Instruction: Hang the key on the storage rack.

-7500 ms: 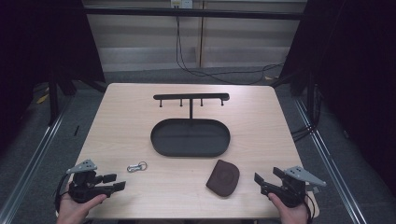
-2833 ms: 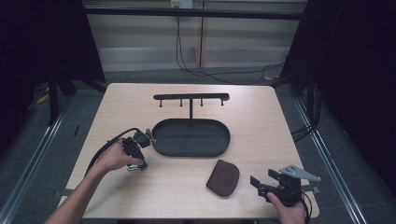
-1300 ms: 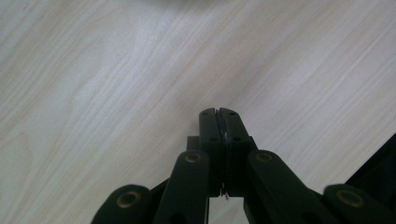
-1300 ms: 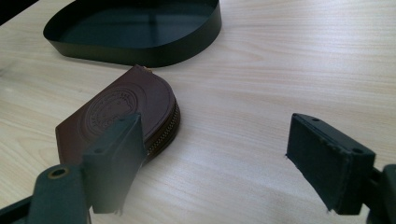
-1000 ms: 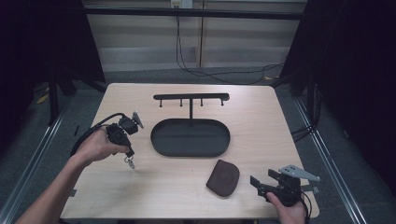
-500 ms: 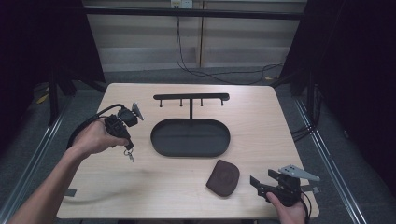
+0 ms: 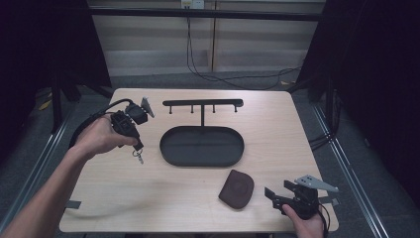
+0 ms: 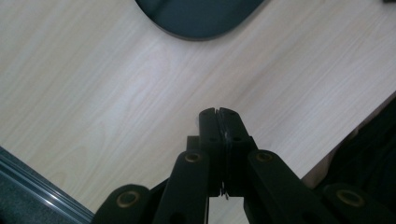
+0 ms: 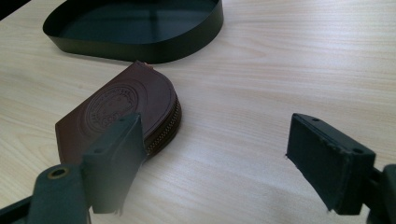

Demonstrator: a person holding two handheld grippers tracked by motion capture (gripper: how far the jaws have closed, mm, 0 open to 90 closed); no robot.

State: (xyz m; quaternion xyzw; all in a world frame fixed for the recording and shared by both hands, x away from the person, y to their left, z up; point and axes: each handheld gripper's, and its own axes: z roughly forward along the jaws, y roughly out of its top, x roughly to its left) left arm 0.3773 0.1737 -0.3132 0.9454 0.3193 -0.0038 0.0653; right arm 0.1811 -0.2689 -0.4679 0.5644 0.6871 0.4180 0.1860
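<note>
A small key ring with keys hangs from my left gripper, which points down above the table, left of the black oval tray. In the left gripper view its jaws are pressed together, with a sliver of metal pinched low between them and the tray's edge beyond. My right gripper rests at the front right, open, beside a brown zipped leather pouch. In the right gripper view the pouch lies just past the left jaw, outside the gap.
A black rack with several hooks stands behind the tray. The tray's wall is close behind the pouch. A cable loops from the left gripper over the table's left edge. The floor drops away around the table.
The left hand has risen and moved toward the back of the table with the key ring hanging from the jaws. The right gripper has kept still.
</note>
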